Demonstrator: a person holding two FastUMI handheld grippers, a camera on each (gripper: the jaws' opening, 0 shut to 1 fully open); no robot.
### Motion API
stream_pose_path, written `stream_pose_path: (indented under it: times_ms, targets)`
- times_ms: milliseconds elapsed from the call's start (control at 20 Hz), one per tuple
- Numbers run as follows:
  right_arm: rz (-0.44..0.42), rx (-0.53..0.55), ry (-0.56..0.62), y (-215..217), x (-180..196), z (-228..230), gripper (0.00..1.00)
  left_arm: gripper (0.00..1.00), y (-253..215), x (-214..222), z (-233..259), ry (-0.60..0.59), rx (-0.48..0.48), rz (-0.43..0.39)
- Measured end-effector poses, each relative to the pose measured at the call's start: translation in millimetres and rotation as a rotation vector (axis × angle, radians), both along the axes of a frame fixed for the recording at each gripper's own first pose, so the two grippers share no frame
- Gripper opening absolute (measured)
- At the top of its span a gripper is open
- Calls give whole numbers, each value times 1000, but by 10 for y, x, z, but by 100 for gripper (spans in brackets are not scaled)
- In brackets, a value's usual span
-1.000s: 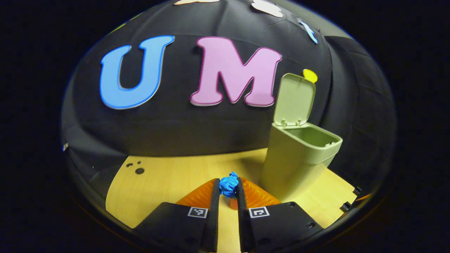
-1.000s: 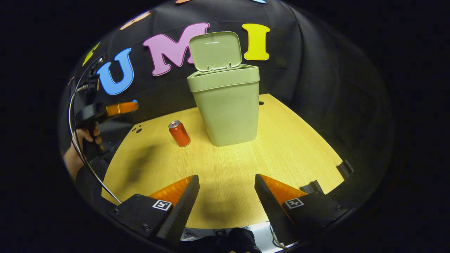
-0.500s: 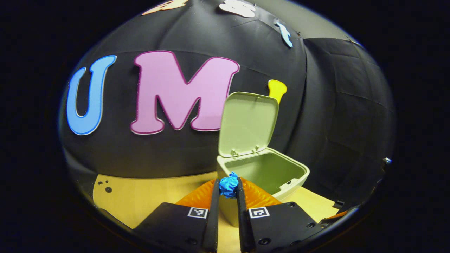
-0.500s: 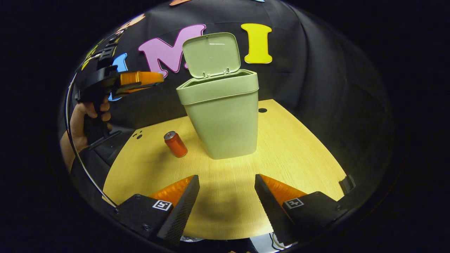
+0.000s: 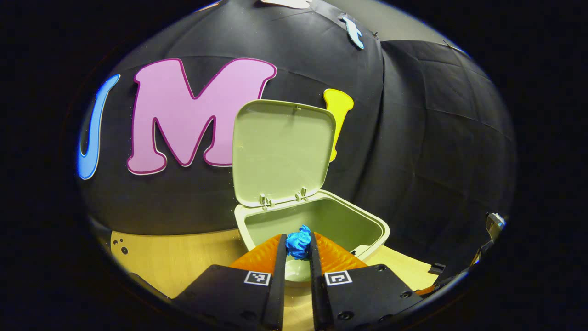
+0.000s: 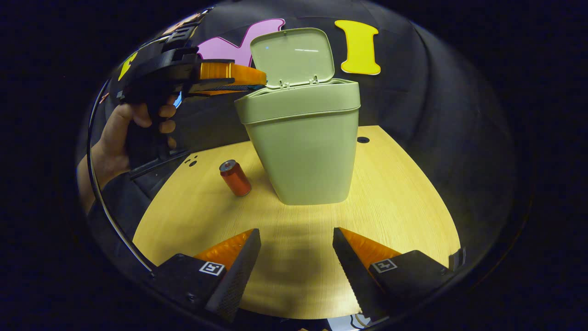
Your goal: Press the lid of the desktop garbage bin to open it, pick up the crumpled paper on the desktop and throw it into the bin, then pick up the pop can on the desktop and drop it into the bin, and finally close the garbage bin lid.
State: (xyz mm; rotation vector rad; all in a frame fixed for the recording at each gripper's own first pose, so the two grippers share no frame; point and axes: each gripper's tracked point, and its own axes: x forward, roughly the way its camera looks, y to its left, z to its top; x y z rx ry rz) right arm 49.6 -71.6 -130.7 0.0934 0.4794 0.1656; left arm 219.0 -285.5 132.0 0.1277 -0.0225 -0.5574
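My left gripper (image 5: 297, 242) is shut on a blue crumpled paper (image 5: 298, 243) and holds it over the near rim of the pale green bin (image 5: 363, 239). The bin's lid (image 5: 282, 151) stands upright and open. In the right gripper view the same bin (image 6: 305, 151) stands mid-table with its lid (image 6: 294, 57) up, and the left gripper (image 6: 257, 84), held by a hand (image 6: 124, 138), reaches over the bin's left rim. A red pop can (image 6: 235, 178) stands left of the bin. My right gripper (image 6: 296, 239) hovers open above the table's front, holding nothing.
The wooden table (image 6: 390, 193) has small holes at its back left (image 6: 190, 162) and a hole behind the bin (image 6: 363, 139). A cable (image 6: 98, 202) curves down beside the hand. Black cloth walls close in behind.
My left gripper has carried the blue paper up and right, from beside the bin to over its open mouth. My right gripper has stayed open and shifted only slightly.
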Motion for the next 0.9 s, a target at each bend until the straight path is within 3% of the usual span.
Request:
stream_pose_path:
  times_ms: [200, 400, 450, 550, 900]
  targets:
    - [14, 13, 13, -44, 131, -46, 99, 35, -150, 43, -52, 7, 18, -41]
    - [35, 12, 53, -25, 183, -199, 99, 55, -140, 73, -11, -16, 13, -22]
    - [42, 11, 57, -16, 187, -215, 99, 63, -107, 91, -4, -22, 11, -9]
    - [62, 4, 61, 28, 216, -243, 99, 96, -37, 160, 6, -40, 11, 31]
    - [136, 0, 145, 304, 195, -490, 99, 98, 795, -227, -2, -120, -48, 224]
